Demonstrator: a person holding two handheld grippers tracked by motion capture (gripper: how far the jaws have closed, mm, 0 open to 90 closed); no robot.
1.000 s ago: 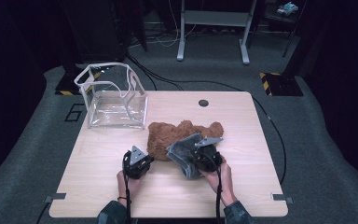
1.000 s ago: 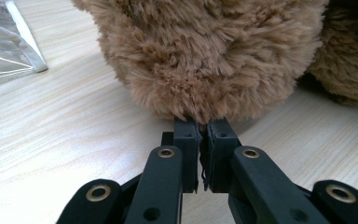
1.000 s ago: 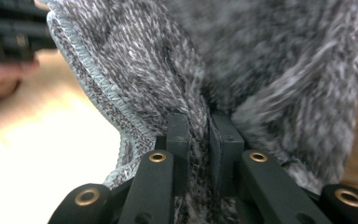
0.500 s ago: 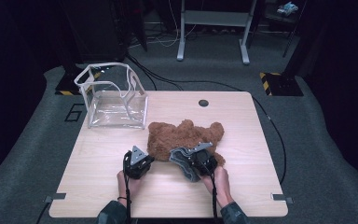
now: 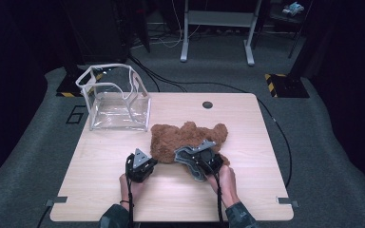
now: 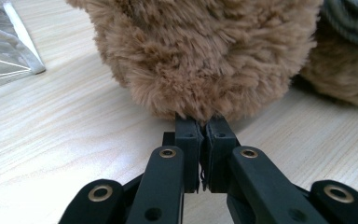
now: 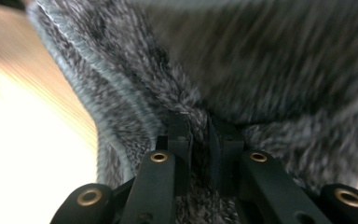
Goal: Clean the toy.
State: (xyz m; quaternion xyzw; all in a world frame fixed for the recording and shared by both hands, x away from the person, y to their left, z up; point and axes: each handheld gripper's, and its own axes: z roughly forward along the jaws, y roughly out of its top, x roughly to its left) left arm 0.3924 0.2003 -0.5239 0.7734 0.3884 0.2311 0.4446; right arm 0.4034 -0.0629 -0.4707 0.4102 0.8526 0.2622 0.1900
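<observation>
Since the earlier frames the right hand-held gripper [image 5: 196,160] has sunk a little toward the desk [image 5: 100,190], and the grey knit cloth [image 5: 190,164] it pinches has dropped with it; the left hand-held gripper [image 5: 148,160] has kept its place. Right jaws are clamped on a fold of the cloth [image 7: 186,112]. Left jaws are closed, pinching the fur of the brown plush [image 6: 205,56] at its near edge. The plush [image 5: 185,137] lies mid-desk, the cloth over its near right side. A clear bag [image 5: 116,99] stands at the far left corner. The desk is pale wood; around it grey carpet, cables and a dark room.
</observation>
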